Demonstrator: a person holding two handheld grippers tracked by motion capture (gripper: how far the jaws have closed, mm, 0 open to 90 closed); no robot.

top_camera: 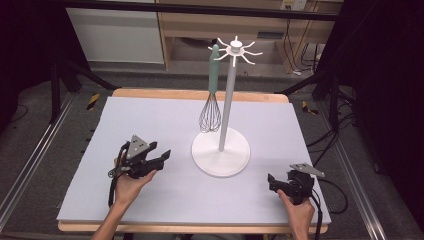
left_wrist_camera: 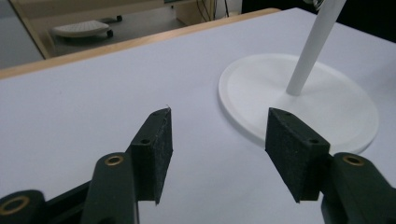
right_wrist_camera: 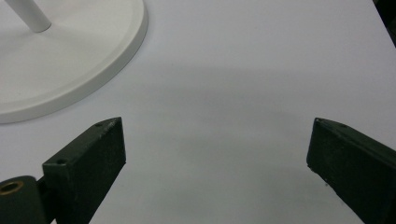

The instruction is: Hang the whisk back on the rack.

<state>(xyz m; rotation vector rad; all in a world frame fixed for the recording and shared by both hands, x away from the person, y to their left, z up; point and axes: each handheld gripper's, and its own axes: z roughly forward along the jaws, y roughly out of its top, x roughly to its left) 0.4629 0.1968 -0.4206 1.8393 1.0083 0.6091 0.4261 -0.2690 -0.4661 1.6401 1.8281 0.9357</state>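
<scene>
Hanging whisk point(top_camera: 212, 95) on white stand point(top_camera: 221, 150); left gripper point(top_camera: 161, 157) and right gripper point(top_camera: 272, 181) fingers spread, empty.

Grey floor point(top_camera: 30, 125); wooden shelving point(top_camera: 200, 25) behind table; dark curtains point(top_camera: 385, 75) at sides.

Even, soft light falls from above on the desk point(top_camera: 150, 120), whose pale lavender top is bright while the room past its far edge and both side edges sinks into near black. The white stand point(top_camera: 221, 150) throws only a faint shadow round its base, and its gloss gives no hard glare. The high view is slightly soft and grainy throughout. In the left gripper view the near jaws are sharp and the far edge of the desk blurs. In the right gripper view a broad, dim shadow band crosses the desk top ahead of the jaws, and the stand's base point(right_wrist_camera: 70, 56) is mildly overexposed
</scene>
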